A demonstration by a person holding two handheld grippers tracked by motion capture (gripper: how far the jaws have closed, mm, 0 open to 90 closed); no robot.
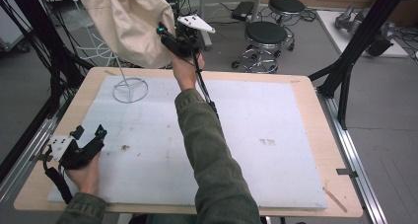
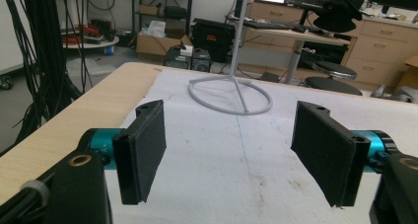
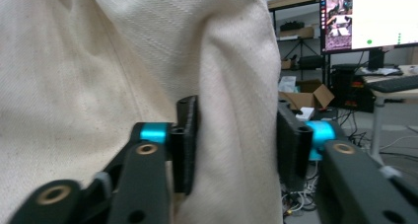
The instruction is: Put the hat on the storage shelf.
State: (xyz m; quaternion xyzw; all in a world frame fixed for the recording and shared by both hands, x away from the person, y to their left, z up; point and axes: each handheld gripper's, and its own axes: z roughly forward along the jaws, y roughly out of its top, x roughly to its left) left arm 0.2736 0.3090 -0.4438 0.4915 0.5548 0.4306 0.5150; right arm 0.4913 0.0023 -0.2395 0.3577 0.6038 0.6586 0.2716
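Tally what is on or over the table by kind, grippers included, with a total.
Cream fabric hat, hung on the stand: 1
White wire stand, ring base on the mat: 1
White foam mat covering the table: 1
Handheld grippers: 2 (left gripper, right gripper)
Total: 5

The white wire stand (image 1: 130, 88) rises at the far left of the white mat (image 1: 256, 150), and the cream hat (image 1: 129, 24) hangs over it, blocking that corner. Right of the stand and nearer than it, the mat lies bare.
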